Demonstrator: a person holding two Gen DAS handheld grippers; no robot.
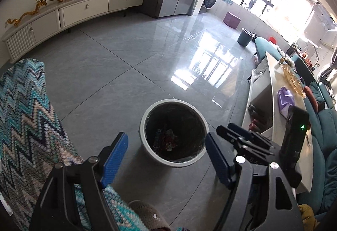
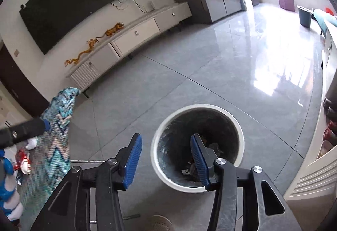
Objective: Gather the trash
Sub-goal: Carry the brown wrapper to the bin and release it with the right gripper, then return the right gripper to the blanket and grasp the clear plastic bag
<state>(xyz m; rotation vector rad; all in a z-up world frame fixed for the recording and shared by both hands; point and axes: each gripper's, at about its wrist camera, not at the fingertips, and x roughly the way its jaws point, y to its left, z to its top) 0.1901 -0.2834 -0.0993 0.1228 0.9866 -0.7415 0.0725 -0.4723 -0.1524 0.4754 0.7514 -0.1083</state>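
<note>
Both hand-held grippers are hanging over the trash bin point(image 1: 173, 133) here, pointing down at it. It's a round white-rimmed bin standing on the grey tiled floor point(image 1: 118, 67), dark inside, maybe lined with a black bag, hard to say for sure. Down at the bottom there's already some trash point(image 1: 166, 140): reddish and dark wrappers, too small to make out what exactly.

The left hand-held gripper point(image 1: 166, 159) has its blue pads spread wide with nothing between them, just the bin showing in the gap. The right hand-held gripper point(image 2: 166, 160) is parted too, a bit narrower, and also empty; its right pad sits over the bin's opening in that view and its left pad is over bare floor just beside the rim. In the left wrist view you can see the right one point(image 1: 248, 138) poking in near the bin's right edge, with a small green light on the black unit behind it.

To the left of the bin there's a zigzag-patterned blue and white cloth point(image 1: 27, 117). The low worktop point(image 1: 273, 88) on the right has a purple bag point(image 1: 284, 98) lying on it. A slipper point(image 1: 147, 216) peeks in at the bottom of the left view. Far wall has a TV cabinet point(image 2: 134, 35) with golden dragon figurines point(image 2: 84, 52) on top.
</note>
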